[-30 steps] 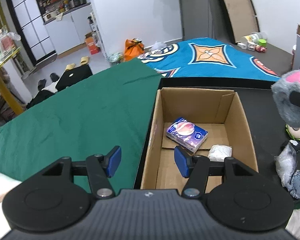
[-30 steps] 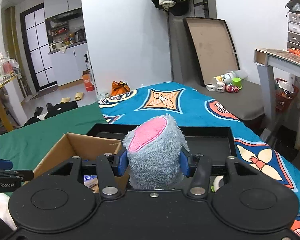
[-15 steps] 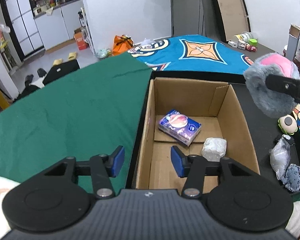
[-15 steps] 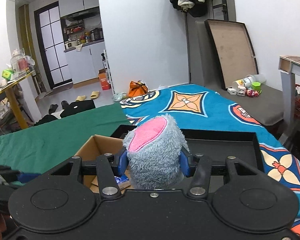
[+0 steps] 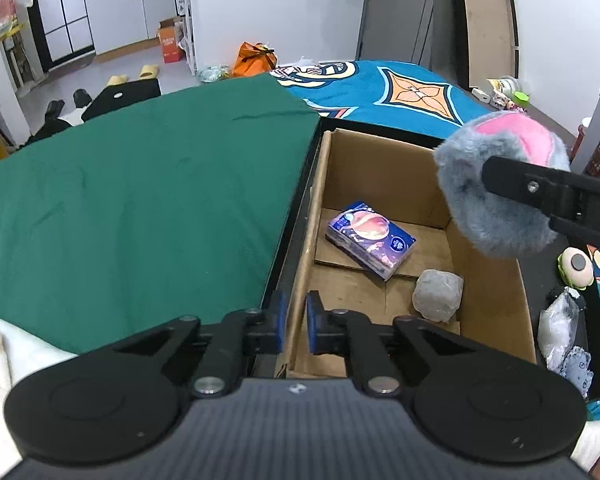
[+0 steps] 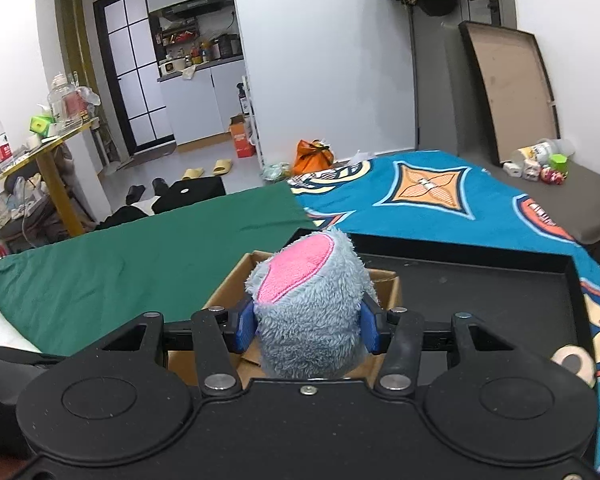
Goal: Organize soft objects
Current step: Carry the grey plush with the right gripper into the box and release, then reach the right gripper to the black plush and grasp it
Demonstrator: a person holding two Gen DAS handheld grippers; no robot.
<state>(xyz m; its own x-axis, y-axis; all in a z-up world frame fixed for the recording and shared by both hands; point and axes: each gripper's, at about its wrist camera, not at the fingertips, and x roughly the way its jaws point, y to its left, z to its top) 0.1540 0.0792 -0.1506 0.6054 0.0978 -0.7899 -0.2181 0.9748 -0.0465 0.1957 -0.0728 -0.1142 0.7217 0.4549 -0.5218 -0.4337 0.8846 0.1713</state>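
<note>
- While you look along the left gripper point(image 5: 293, 326), note that its two blue pads are drawn close on either side of the near left wall of the cardboard box point(image 5: 488, 292); the thin edge runs up between them, so you appear to be pinching that wall, most likely to steady the box for the drop.
- From that same view, the box sits inside a black tray point(image 5: 290, 216), with a green cloth point(image 5: 140, 200) spread to its left.
- Already on the box floor lie a blue tissue pack point(image 5: 370, 240) and, just beside it toward the right wall, a wadded clear bag point(image 5: 438, 296); these read as items sorted earlier in the task.
- Above the box's right wall hangs the grey plush toy point(image 5: 496, 188) with its pink patch up, clamped in the right gripper, so it is over the opening but not yet in.
- Outside the box to the right wait a round-eyed toy point(image 5: 576, 266) and a white bag point(image 5: 558, 328), probably next in line.
- Turning to the right wrist view, your right gripper point(image 6: 308, 328) squeezes the plush toy between both blue pads, the fur bulging above them: a firm hold.
- Beyond the toy you see only the box's far corner; I judge you should lower it past the rim before letting go, since a soft toy could snag on the wall.
</note>
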